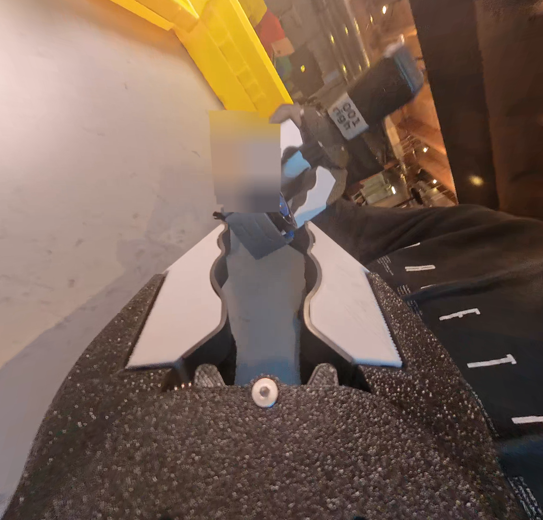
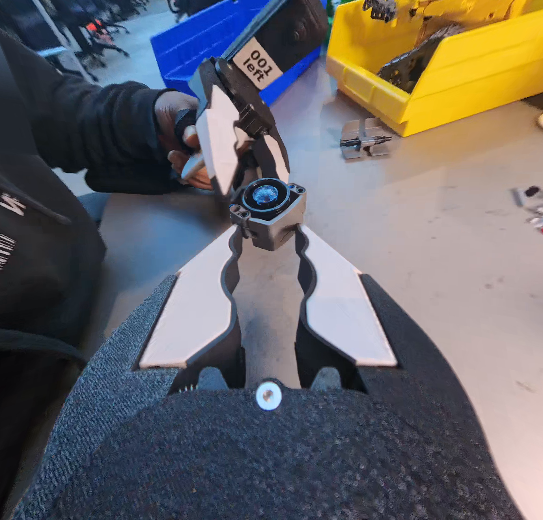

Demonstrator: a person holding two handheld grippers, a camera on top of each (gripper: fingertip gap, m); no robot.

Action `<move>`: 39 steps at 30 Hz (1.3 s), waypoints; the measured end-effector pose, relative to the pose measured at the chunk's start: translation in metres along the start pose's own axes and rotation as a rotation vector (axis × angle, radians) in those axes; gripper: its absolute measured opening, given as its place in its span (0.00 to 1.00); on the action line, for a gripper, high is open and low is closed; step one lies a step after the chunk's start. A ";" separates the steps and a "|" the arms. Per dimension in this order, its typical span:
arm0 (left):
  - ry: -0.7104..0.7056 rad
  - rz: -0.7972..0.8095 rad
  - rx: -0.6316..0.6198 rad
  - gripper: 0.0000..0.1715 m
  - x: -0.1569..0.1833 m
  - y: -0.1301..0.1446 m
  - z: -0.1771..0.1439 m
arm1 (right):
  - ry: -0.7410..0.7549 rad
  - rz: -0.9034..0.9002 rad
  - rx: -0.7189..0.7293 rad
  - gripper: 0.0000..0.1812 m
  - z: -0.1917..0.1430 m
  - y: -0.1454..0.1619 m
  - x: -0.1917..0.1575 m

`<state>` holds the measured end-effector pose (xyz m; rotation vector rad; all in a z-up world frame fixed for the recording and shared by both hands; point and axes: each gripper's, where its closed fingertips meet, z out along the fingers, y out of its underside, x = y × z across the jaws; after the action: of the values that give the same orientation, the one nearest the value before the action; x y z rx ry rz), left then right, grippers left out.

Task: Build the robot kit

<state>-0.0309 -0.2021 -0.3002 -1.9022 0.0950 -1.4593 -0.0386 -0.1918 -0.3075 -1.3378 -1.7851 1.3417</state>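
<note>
My right gripper (image 2: 269,231) is shut on a small grey block (image 2: 273,229) that carries a black ring with a blue lens (image 2: 265,195) on top, and holds it above the grey table (image 2: 411,256). My left gripper (image 2: 254,182), held by a person's hand (image 2: 173,118), comes in from the upper left. Its fingertips sit at either side of the ring, with a gap showing. In the left wrist view my left gripper (image 1: 266,226) is open, with the block's dark end (image 1: 255,238) between its tips. A blurred patch hides what lies beyond it.
A yellow bin (image 2: 440,73) with dark parts stands at the back right and shows in the left wrist view (image 1: 229,50). A blue bin (image 2: 199,44) is behind the left gripper. A small grey part with a black rod (image 2: 364,141) lies near the yellow bin. Small bits (image 2: 531,203) lie at the right edge. Both grippers' tips are close together, under 4 cm apart.
</note>
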 end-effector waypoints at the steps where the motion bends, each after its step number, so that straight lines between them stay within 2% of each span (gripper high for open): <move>1: -0.007 0.025 -0.028 0.30 0.001 0.003 -0.001 | -0.038 0.041 0.006 0.20 0.000 -0.001 0.001; 3: -0.049 0.091 -0.102 0.30 -0.003 0.011 -0.003 | -0.114 0.115 -0.014 0.20 0.001 0.000 0.001; 6: -0.217 0.276 -0.201 0.33 -0.024 0.020 -0.014 | -0.191 0.185 -0.047 0.20 0.004 0.002 0.001; 8: -0.262 0.383 -0.190 0.37 -0.028 0.014 -0.018 | -0.237 0.237 -0.047 0.20 0.006 0.001 -0.001; 11: -0.214 0.466 -0.143 0.45 -0.017 0.007 -0.013 | -0.264 0.241 -0.057 0.20 0.010 0.002 -0.003; 12: -0.208 0.491 -0.139 0.44 -0.016 0.007 -0.011 | -0.268 0.225 -0.064 0.20 0.011 0.003 -0.005; 15: -0.218 0.568 -0.195 0.31 -0.018 0.014 -0.006 | -0.265 0.181 -0.084 0.20 0.014 0.008 -0.010; 18: -0.315 0.572 -0.210 0.31 -0.033 0.011 -0.008 | -0.162 0.115 -0.084 0.17 0.013 0.012 0.003; 25: -0.469 0.628 -0.179 0.31 -0.045 0.004 -0.007 | -0.082 0.063 -0.049 0.26 0.012 0.009 0.005; 30: -0.579 0.657 -0.155 0.31 -0.051 0.000 -0.003 | -0.041 0.111 0.002 0.19 0.010 0.005 0.018; 32: -0.601 0.652 -0.200 0.31 -0.057 0.006 -0.002 | -0.043 0.081 -0.052 0.19 0.012 0.016 0.019; 35: -0.570 0.622 -0.370 0.37 -0.065 0.033 -0.001 | -0.046 0.020 -0.154 0.18 0.014 0.031 0.018; 36: -0.569 0.651 -0.392 0.38 -0.064 0.035 -0.002 | -0.055 0.001 -0.200 0.18 0.014 0.038 0.017; 39: -0.525 0.676 -0.481 0.37 -0.061 0.043 -0.013 | -0.063 -0.031 -0.212 0.14 0.012 0.041 0.018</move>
<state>-0.0486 -0.2121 -0.3732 -2.2514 0.8107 -0.4873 -0.0396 -0.1797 -0.3518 -1.3841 -2.0293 1.2168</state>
